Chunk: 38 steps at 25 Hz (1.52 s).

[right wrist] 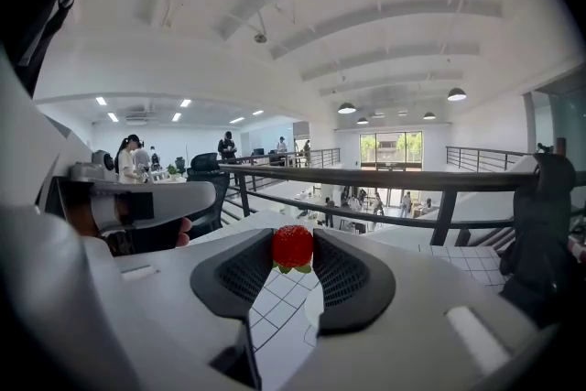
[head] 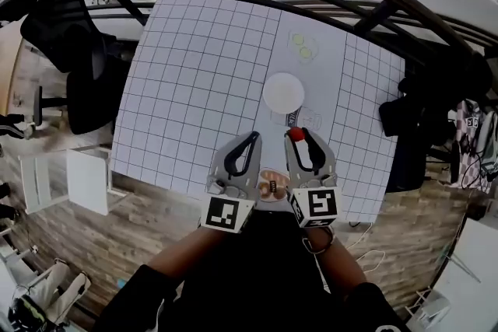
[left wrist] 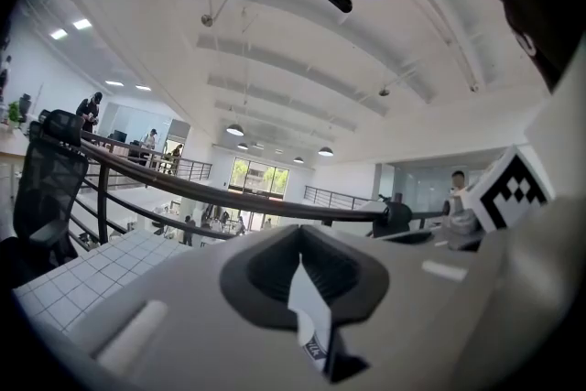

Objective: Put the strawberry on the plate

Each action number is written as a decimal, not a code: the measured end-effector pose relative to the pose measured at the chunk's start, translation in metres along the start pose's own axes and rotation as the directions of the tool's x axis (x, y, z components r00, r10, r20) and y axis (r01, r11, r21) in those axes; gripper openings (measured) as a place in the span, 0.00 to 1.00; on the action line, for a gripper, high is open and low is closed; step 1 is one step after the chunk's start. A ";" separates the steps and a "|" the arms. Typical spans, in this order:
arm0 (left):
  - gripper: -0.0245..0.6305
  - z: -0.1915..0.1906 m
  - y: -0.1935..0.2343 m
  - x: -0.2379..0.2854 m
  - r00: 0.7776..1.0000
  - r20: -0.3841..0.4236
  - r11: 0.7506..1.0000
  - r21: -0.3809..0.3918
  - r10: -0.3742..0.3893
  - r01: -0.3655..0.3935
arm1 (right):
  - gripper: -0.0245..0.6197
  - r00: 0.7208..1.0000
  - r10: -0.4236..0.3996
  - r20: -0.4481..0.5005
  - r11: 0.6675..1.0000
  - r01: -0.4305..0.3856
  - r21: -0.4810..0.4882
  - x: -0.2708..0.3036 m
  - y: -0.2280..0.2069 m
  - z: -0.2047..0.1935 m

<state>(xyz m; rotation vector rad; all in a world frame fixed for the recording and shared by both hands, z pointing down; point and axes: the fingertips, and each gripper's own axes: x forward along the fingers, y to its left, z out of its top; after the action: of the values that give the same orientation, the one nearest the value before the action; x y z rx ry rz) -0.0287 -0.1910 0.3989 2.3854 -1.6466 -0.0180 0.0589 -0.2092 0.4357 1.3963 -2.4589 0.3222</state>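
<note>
Strawberry pinched in the right gripper, short of the plate.

In the head view the right gripper [head: 298, 138] has its jaws clamped on the red strawberry [head: 296, 134] at their tips, above the checked table [head: 194, 89]. The right gripper view shows the same: the strawberry [right wrist: 293, 246] sits between the dark pads [right wrist: 240, 275], which press on it from both sides, green leaves downward. The white plate [head: 283, 92] lies empty on the table, near the strawberry at about 11 to 12 o'clock from it and not touching it. The left gripper [head: 252, 138] hangs just beside the right one at its 9 o'clock; the left gripper view shows its jaws brought together at the tips with nothing between them. Pale green slices [head: 302, 45] lie beyond the plate at 12 o'clock.
</note>
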 end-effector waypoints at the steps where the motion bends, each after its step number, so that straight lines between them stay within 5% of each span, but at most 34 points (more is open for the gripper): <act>1: 0.05 -0.004 0.001 0.005 1.000 -0.008 1.000 -0.004 0.003 -0.003 | 0.25 1.000 0.003 -0.009 1.000 -0.003 0.002 0.007 -0.003 -0.006; 21: 0.05 -0.065 0.019 0.051 0.989 -0.146 0.999 -0.029 0.040 -0.044 | 0.25 0.988 -0.016 -0.156 0.999 0.011 -0.033 0.120 -0.064 -0.106; 38: 0.05 -0.098 0.031 0.057 0.971 -0.230 0.996 -0.036 0.070 -0.080 | 0.25 0.946 0.006 -0.325 0.999 -0.019 -0.038 0.177 -0.076 -0.183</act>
<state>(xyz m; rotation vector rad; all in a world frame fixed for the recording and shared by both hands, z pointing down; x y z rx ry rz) -0.0226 -0.2355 0.5074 2.1967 -1.6084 0.2222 0.0644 -0.3269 0.6738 1.2020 -2.1927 0.4623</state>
